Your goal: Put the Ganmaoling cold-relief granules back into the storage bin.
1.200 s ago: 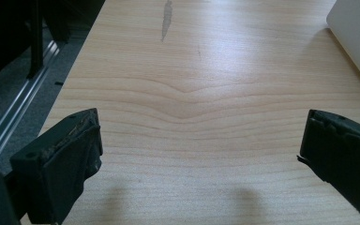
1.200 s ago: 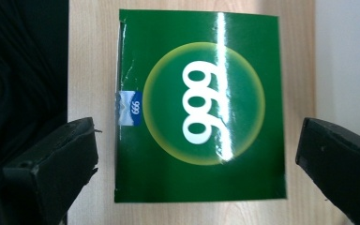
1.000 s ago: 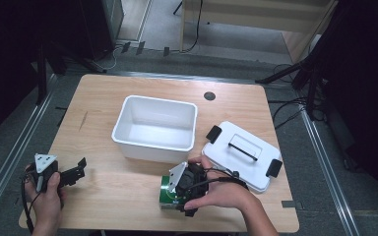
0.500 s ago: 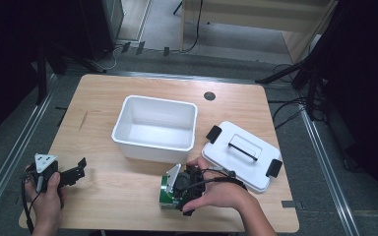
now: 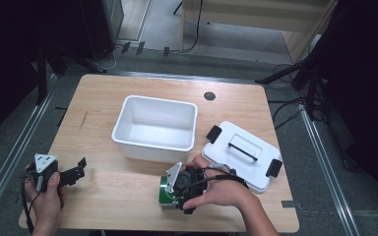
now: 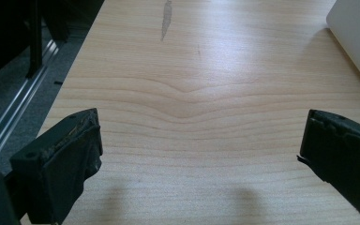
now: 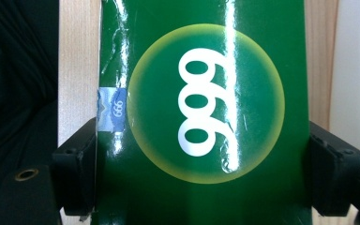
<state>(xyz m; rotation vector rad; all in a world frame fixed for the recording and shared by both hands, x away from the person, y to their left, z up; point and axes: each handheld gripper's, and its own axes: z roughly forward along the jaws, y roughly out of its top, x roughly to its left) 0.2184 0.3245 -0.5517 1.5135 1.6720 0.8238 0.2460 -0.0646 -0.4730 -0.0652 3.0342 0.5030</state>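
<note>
Green box (image 7: 201, 108): on desk (image 5: 128, 196) front edge, before empty white bin (image 5: 155, 123); right tool (image 5: 179, 189) jaws just closing on its sides, now gripping. Left tool (image 5: 76, 172) open, idle. Lift and binning outstanding; lid (image 5: 241, 152) off, beside.

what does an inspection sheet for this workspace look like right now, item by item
surface: wooden table, one dark streak near its left edge, a round dark port at the back.
job's things: green box marked 999 lies flat at the front edge; open white bin mid-table; its white lid with black latches lies to the right.
clutter: nothing seen.
grippers: right claw has just been closing, jaws against both sides of the green box; left claw open over bare wood.
cables: a black cable trails from each claw; more on the floor behind.
surroundings: grey floor, metal rails along both sides, dark stands.
</note>
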